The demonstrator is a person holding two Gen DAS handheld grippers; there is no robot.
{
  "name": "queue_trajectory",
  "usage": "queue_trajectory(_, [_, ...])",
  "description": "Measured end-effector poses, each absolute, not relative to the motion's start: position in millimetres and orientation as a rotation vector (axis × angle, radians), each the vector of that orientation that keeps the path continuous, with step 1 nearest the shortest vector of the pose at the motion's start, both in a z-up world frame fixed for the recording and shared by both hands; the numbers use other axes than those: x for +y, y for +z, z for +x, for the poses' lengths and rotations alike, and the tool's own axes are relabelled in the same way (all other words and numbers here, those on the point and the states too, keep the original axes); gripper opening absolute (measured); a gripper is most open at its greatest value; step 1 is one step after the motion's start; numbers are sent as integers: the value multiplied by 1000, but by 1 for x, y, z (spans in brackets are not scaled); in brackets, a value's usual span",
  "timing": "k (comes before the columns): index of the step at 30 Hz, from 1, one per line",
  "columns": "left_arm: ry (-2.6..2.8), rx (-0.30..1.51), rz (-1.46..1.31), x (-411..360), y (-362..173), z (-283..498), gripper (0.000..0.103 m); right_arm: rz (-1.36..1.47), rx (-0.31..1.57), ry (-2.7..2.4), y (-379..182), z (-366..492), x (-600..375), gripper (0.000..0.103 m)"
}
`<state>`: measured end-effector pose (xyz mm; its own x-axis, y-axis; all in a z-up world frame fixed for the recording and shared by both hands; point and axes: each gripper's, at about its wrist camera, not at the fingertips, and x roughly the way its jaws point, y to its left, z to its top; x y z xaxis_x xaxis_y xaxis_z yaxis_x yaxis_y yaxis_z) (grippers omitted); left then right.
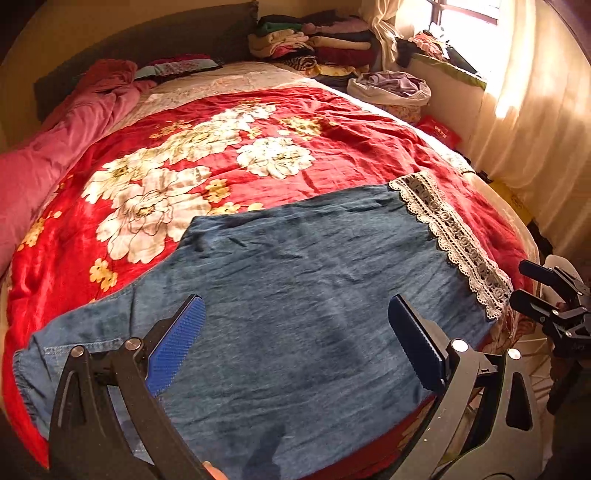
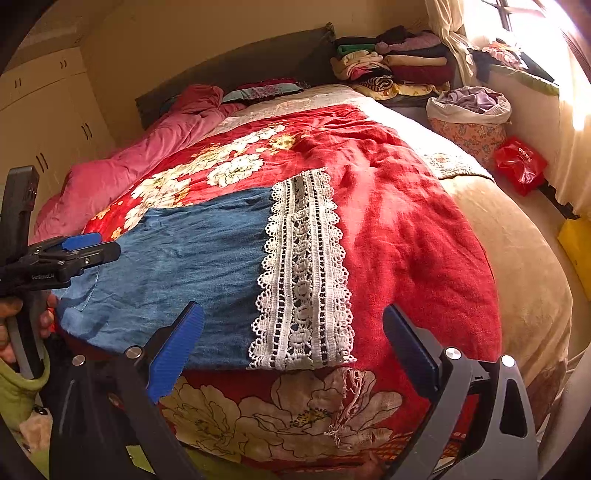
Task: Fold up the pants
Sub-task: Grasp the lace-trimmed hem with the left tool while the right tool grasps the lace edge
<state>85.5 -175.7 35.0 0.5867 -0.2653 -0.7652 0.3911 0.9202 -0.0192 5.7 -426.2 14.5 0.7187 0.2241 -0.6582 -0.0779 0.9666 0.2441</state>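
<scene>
Nearest the left wrist camera, the left gripper [image 1: 295,317] hangs over the pants [image 1: 295,288] with its two blue-padded fingers [image 1: 177,339] spread wide and nothing between them. In the right wrist view, the right gripper [image 2: 293,325] is likewise splayed, its fingers [image 2: 177,347] parted above the near edge of the bed, framing the lace hem [image 2: 303,273] without touching it.

The pants, blue denim, lie flat on the red floral blanket [image 1: 229,155], at the near edge of the bed. In the left view they fill the centre and lower frame, the elastic waist toward 8 o'clock and the white lace hem [image 1: 454,240] running toward 3 o'clock. In the right view the denim [image 2: 184,273] sits at 9 o'clock of centre with the lace band just right of it, its lower end at the blanket's edge.

A hand [image 2: 11,321] holds the left gripper's handle at 9 o'clock in the right view.

Farther off, a pink quilt [image 1: 74,129] is bunched along the bed's side at 10 o'clock. Beyond it, at 12 o'clock, a stack of folded clothes [image 1: 321,40] stands by the dark headboard [image 1: 166,40]. A cloth-lined basket [image 2: 469,118] of laundry sits at 2 o'clock beside a red bag [image 2: 521,166], under a bright curtained window [image 1: 469,11].
</scene>
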Motion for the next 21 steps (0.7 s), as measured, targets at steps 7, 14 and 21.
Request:
queue_trajectory(7, [-445,900,206,-214,26,114,93,247,763,189,7,4,-432,97])
queue_trajectory(14, [-513,879,265,-251,23,145,93,284,780,208,1,11,-433,97])
queue_trajectory(21, [-591,886,305,-290,15,178,93,289,812,218,-11,23,-427,97])
